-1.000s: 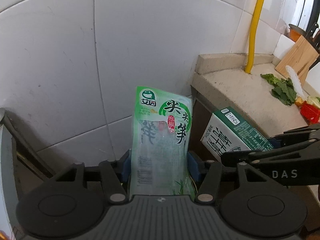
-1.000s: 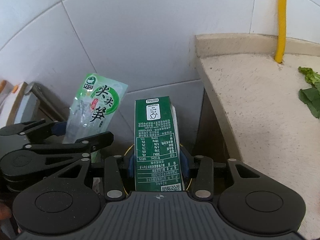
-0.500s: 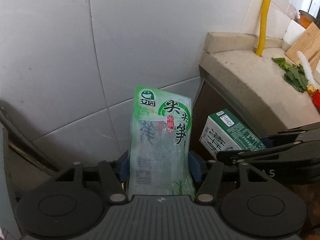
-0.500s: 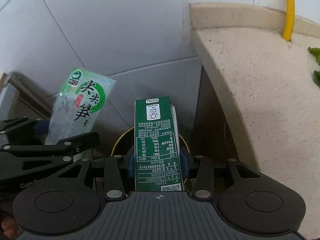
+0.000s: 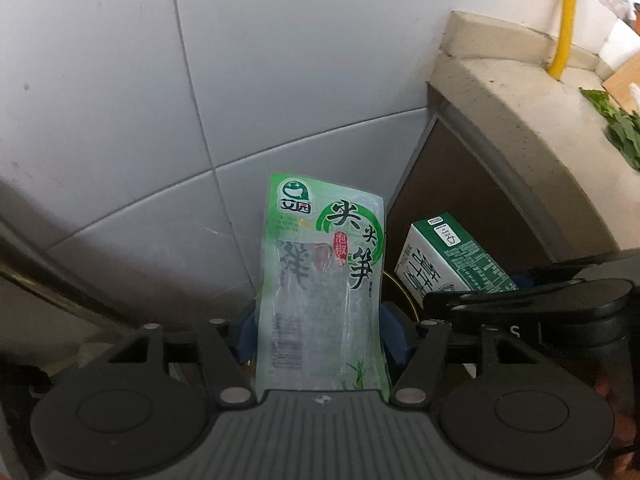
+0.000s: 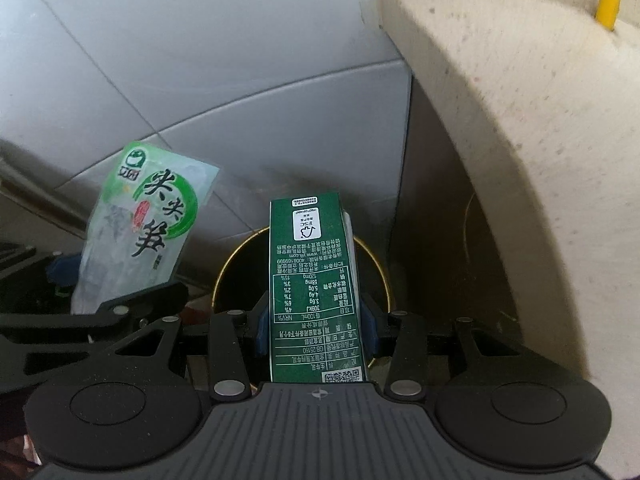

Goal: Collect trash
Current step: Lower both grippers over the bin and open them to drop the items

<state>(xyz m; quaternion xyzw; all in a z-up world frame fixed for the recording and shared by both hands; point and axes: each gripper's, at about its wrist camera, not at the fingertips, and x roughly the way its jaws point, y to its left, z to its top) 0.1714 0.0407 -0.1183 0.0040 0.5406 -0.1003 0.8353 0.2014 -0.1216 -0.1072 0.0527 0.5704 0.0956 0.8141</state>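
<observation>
Two pieces of trash hang over the bin [image 6: 376,268]: the left gripper [image 5: 318,338], jaws opening, has the pouch [image 5: 320,292] between its pads; the right gripper [image 6: 316,326] clamps the carton [image 6: 312,280]. Drop step; the right must release next.

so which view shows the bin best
The right wrist view: the bin sits below the carton, with its gold rim and dark opening showing on both sides. The left wrist view gives only a sliver of the rim, between the pouch and the carton.
</observation>
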